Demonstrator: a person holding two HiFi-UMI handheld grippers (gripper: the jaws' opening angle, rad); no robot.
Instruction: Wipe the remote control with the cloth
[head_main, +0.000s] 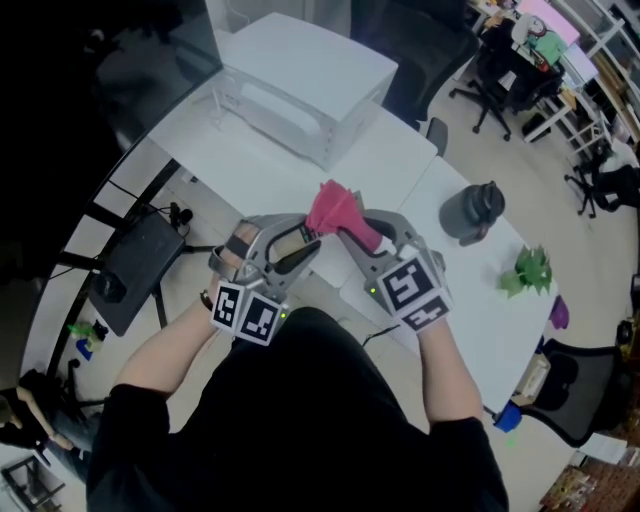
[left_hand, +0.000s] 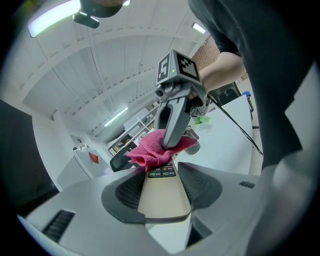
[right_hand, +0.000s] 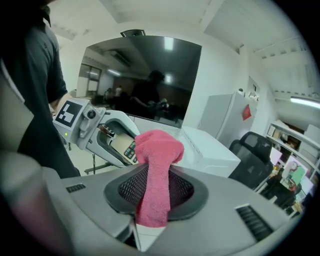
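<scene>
My left gripper (head_main: 300, 243) is shut on a beige remote control (left_hand: 164, 192), whose dark buttons (left_hand: 162, 172) point away from me. Held in my right gripper (head_main: 352, 232), a pink cloth (head_main: 335, 211) bunches out past the jaws. In the left gripper view the pink cloth (left_hand: 156, 149) lies on the remote's far end, with the right gripper's finger (left_hand: 174, 120) pressing down into it. In the right gripper view the cloth (right_hand: 156, 172) runs between the pads, and the remote (right_hand: 123, 145) shows in the left gripper (right_hand: 116, 141) just behind it. Both grippers are held above the white table (head_main: 400, 160).
A white plastic box (head_main: 300, 90) sits at the table's far side. A dark jug (head_main: 472, 212) and a green toy plant (head_main: 528, 270) stand to the right, with a purple object (head_main: 558, 312) near the edge. Office chairs (head_main: 500, 80) stand beyond the table.
</scene>
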